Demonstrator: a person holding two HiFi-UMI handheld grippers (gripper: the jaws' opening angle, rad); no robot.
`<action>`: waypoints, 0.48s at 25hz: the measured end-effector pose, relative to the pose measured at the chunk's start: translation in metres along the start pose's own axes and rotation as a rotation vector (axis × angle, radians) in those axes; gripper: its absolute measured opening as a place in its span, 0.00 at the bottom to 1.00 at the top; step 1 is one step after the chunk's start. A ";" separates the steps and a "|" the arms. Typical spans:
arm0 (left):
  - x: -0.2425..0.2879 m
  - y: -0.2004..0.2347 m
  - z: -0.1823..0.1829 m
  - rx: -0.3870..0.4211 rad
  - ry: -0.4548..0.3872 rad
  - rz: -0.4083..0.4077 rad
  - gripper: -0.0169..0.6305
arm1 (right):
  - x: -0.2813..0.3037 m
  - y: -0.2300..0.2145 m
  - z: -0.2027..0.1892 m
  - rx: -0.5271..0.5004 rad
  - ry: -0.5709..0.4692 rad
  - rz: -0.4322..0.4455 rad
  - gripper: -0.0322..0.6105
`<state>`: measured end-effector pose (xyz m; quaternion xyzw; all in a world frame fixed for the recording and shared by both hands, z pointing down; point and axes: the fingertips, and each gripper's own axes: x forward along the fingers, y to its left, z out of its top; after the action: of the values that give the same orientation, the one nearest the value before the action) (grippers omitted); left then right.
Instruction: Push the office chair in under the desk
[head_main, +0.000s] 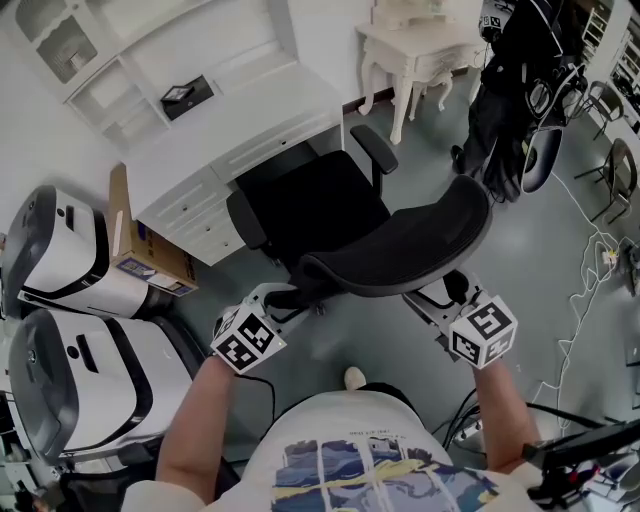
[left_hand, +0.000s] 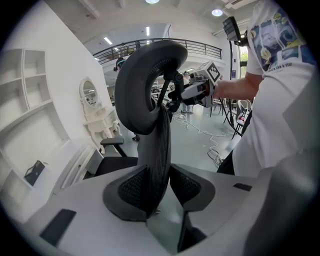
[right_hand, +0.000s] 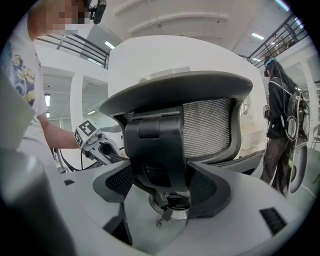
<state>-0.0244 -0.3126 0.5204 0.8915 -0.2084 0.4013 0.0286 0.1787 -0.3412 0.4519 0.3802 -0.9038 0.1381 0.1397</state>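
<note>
The chair (head_main: 330, 215) stands mid-view, its seat front just short of the table (head_main: 250, 120) at 11 o'clock. The left claw (left_hand: 160, 187) is clamped on the backrest (head_main: 400, 250) rim, at the backrest's 7 o'clock. The right claw (right_hand: 167, 182) grips the black bracket (right_hand: 155, 150) behind the backrest, at its 5 o'clock.
</note>
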 end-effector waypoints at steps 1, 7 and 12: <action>0.001 0.002 0.000 0.000 0.001 0.001 0.26 | 0.002 -0.001 0.001 0.000 0.001 0.001 0.57; 0.004 0.016 0.000 -0.004 0.000 0.014 0.26 | 0.015 -0.008 0.005 -0.006 0.002 0.018 0.57; 0.006 0.028 0.000 -0.021 0.007 0.014 0.26 | 0.027 -0.015 0.011 -0.008 0.000 0.025 0.57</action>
<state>-0.0323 -0.3403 0.5217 0.8881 -0.2190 0.4025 0.0360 0.1698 -0.3724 0.4529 0.3685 -0.9090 0.1362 0.1393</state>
